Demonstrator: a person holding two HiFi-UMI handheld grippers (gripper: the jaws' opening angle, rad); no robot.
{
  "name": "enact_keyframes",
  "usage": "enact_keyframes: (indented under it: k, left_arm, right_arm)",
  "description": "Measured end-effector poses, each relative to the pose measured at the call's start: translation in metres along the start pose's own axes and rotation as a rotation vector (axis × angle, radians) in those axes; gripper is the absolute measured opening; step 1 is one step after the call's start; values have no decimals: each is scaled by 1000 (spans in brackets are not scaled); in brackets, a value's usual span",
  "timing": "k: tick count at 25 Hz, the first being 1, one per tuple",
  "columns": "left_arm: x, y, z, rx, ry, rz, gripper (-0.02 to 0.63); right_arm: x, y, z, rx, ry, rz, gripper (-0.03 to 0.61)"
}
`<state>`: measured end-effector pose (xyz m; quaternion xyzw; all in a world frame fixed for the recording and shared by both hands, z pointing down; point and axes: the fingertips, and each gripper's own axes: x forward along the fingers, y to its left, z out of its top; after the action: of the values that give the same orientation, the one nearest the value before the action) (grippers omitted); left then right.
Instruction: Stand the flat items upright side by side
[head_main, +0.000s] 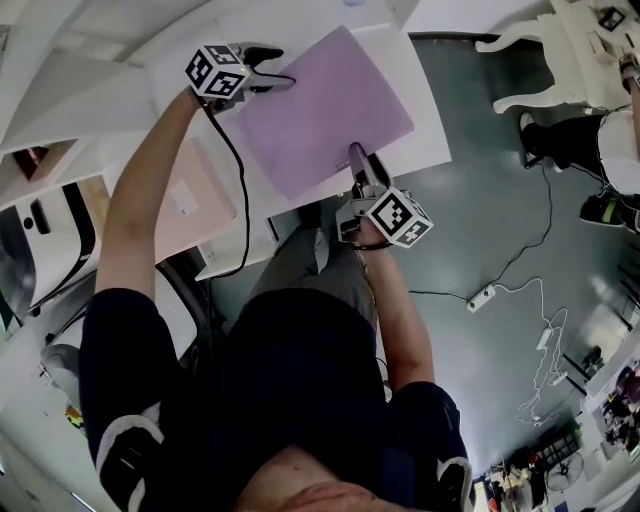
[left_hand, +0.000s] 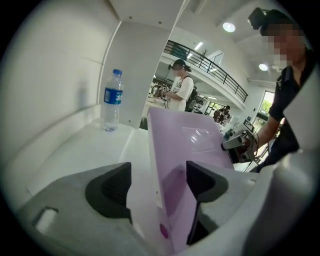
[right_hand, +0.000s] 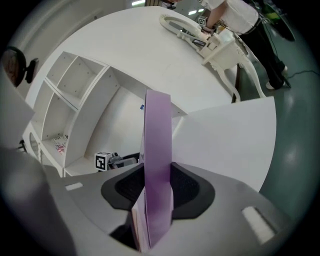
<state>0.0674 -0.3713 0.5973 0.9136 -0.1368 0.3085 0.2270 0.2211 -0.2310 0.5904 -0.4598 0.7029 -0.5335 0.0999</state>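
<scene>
A flat purple folder (head_main: 325, 105) is held tilted above the white table (head_main: 425, 110). My right gripper (head_main: 358, 160) is shut on its near edge; in the right gripper view the folder (right_hand: 157, 150) stands edge-on, clamped between both pads of that gripper (right_hand: 157, 187). My left gripper (head_main: 278, 78) is at the folder's far left corner. In the left gripper view the folder (left_hand: 185, 145) sits between that gripper's (left_hand: 157, 185) jaws, close against the right pad, with a clear gap to the left pad, so it is open. Each gripper shows in the other's view: the right gripper (left_hand: 235, 143), the left gripper (right_hand: 117, 161).
A pink flat item (head_main: 185, 200) lies on a lower white surface at left. A water bottle (left_hand: 112, 100) stands against the white wall panel. White shelf compartments (right_hand: 75, 90) are behind. A white chair (head_main: 540, 60) and a power strip (head_main: 480, 297) with cables are on the floor at right.
</scene>
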Motion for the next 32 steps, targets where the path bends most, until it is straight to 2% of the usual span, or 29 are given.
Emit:
enact_keyframes:
  k: [8,15,24,32]
  left_arm:
    - [-47,-9,36,33,-191,224,355]
    - [-91,-25,57,54,-326,457,365]
    - [-147,-61,57,59,-426,741,376]
    - [-191,-101,49,47,-457,974,376]
  right_arm:
    - [-12,35,33,-235,-12,25,152]
    - [-30,68,56,-442,-20,61,152]
    - [-44,102,75,-647,-20,120,152]
    - [-55,135,79,-795,-17,190,152]
